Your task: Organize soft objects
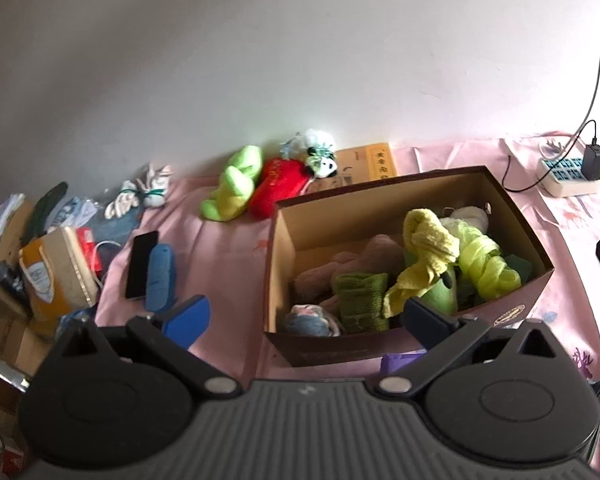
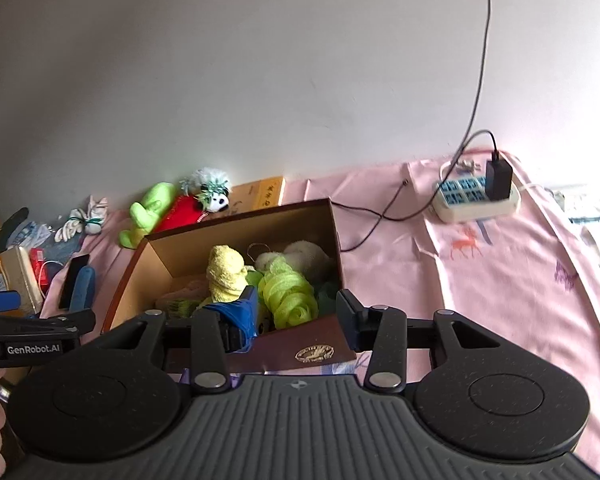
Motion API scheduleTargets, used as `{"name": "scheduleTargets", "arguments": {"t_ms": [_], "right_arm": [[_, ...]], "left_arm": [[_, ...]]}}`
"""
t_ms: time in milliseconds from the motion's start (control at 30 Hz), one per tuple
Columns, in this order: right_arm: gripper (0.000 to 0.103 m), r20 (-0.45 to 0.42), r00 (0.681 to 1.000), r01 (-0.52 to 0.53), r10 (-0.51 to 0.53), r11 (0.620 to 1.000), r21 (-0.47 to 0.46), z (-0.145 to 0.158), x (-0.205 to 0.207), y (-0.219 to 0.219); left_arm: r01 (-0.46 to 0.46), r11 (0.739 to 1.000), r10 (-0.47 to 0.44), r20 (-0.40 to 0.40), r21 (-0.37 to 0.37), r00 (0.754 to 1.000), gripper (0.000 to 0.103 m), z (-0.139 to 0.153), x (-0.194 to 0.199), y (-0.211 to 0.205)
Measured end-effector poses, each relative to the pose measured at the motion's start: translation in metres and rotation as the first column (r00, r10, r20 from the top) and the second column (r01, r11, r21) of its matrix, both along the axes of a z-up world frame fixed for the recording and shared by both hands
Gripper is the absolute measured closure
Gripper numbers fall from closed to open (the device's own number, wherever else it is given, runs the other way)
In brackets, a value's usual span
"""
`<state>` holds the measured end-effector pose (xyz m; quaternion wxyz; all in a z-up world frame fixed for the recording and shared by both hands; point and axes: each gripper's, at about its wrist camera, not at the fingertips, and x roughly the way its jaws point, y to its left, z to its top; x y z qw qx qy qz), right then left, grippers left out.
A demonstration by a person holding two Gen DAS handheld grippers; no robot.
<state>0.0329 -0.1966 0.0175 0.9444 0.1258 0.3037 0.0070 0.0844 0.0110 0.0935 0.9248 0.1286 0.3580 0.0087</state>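
A home room: pink printed sheet (image 2: 500, 272), plush toys (image 1: 236, 184), power strip (image 2: 476, 200) by wall.

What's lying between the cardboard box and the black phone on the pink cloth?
Only bare pink cloth lies between the cardboard box and the black phone, seen best in the left wrist view.

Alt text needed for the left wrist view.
The open left gripper hovers before a brown cardboard box holding towels and soft toys on a pink cloth. Behind the box lie a green toy and a red one.
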Motion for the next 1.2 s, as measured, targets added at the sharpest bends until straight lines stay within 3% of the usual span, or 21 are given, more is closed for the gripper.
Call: {"name": "scheduleTargets", "arguments": {"t_ms": [533,800,1200], "right_arm": [[0.075,-0.054,0.993,0.104,-0.104,0.994,0.011,-0.018,0.013,0.017],[0.075,-0.078,0.991,0.104,-0.108,0.993,-0.046,-0.026,0.027,0.027],[0.075,-0.168,0.982,0.077,-0.085,0.996,-0.051,-0.048,0.053,0.029]], "left_arm": [[0.08,0.995,-0.083,-0.05,-0.06,0.995,0.0,-0.023,0.037,0.002],[0.074,0.995,-0.078,-0.062,-0.066,0.995,0.0,-0.038,0.058,0.002],[0.075,0.994,-0.084,-0.117,-0.077,0.99,0.0,-0.062,0.078,-0.006]]}}
